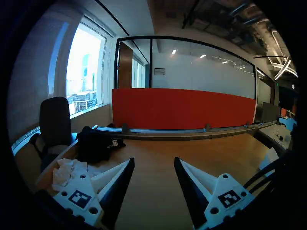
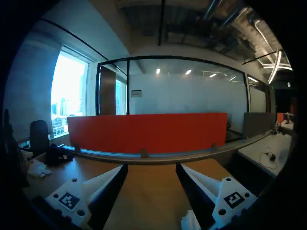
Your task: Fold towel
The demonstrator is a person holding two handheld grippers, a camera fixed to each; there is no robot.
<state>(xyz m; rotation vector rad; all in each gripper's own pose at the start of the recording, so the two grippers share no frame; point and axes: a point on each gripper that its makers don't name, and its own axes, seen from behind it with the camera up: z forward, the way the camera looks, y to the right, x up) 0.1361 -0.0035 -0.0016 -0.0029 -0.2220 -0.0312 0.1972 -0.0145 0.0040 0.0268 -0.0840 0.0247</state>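
Both spread wide, empty: left hand-held gripper (image 1: pixel 153 165) and right hand-held gripper (image 2: pixel 151 170), above the tan wooden worktop (image 1: pixel 161 153). At left, crumpled white cloth towel (image 1: pixel 65 172) beside a black fabric bag (image 1: pixel 96 143).

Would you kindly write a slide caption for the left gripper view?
Open left gripper hovers above the wooden desk, crumpled white towel at its left.

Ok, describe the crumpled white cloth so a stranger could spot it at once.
Follow the orange divider at the back of the wooden desk left toward the bright window. There, beside the black chair, the cloth lies near the desk's edge, in front of a black bundle. It is pale and crumpled; both neighbours are dark.
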